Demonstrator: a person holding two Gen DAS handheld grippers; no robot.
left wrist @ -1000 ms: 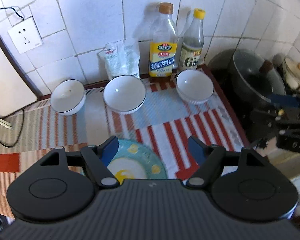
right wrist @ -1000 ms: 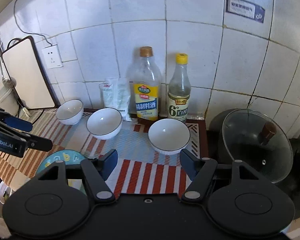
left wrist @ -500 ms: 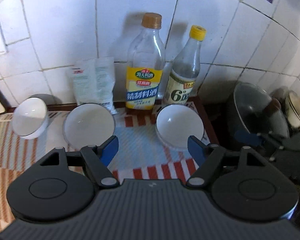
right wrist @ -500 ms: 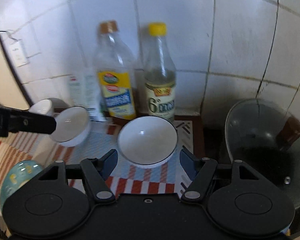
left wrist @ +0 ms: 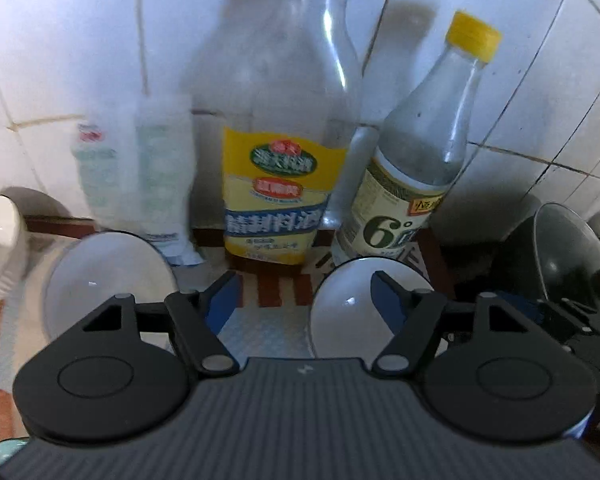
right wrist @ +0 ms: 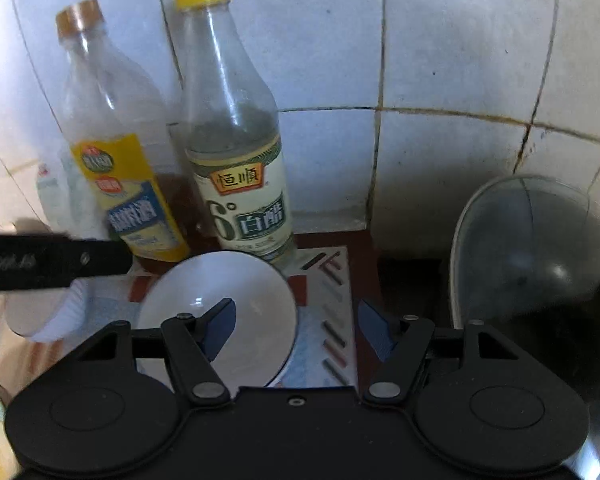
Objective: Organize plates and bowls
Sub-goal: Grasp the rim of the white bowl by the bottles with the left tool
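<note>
Both tools (left wrist: 304,300) (right wrist: 296,320) gape, low over white bowls (right wrist: 220,312).

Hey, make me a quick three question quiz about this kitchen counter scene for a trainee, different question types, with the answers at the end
1. True or false: the right tongs are shut on the white bowl.
2. Multiple choice: what colour is the cap on the vinegar bottle marked with a 6? A) red B) yellow C) green
3. Fill in: in the right wrist view, the glass lid sits to the ______ of the white bowl.

Key
1. False. Both the right tongs and the left tongs are open and hold nothing; one blue pad merely overlaps the bowl in view.
2. B, yellow; the cooking wine bottle beside it has a brownish cap.
3. Right.
</note>
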